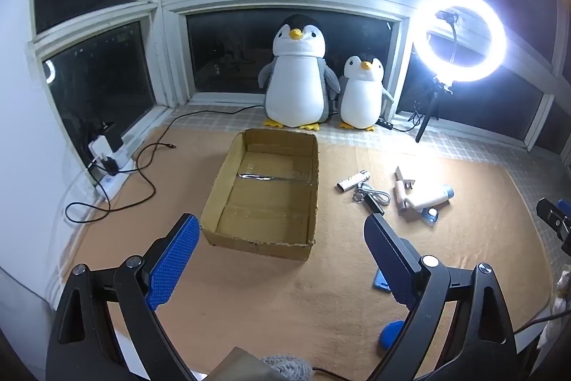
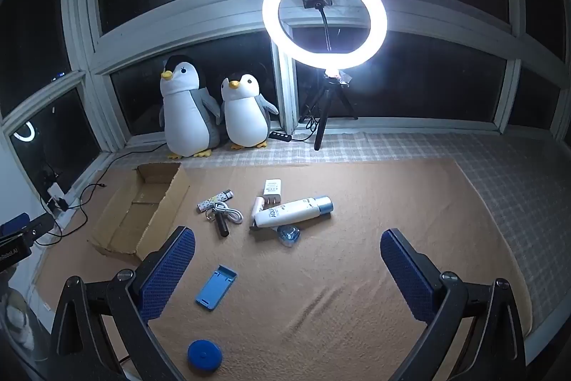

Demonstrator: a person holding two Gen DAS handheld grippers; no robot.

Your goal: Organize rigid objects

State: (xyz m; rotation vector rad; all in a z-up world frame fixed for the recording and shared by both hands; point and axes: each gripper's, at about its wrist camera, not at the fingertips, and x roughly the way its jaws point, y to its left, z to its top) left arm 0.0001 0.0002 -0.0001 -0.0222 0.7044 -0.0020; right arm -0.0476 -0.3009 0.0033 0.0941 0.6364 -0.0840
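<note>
The open brown cardboard box (image 1: 264, 188) lay empty on the tan blanket (image 2: 339, 274), its taped bottom bare. To its right lay the white lotion bottle with a grey-blue cap (image 2: 294, 211), lettered "AQU", beside a white plug adapter (image 2: 273, 190) and patterned lighter (image 2: 214, 200). Nearer lay a blue phone stand (image 2: 216, 287) and round blue disc (image 2: 204, 355). The left claw (image 1: 282, 256) and right claw (image 2: 287, 270) hung spread wide, pinching nothing.

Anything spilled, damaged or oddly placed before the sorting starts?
Nothing spilled. The cardboard box has ragged, torn top edges and is empty. The white bottle lies on its side, resting over smaller items in a loose pile on the mat.
</note>
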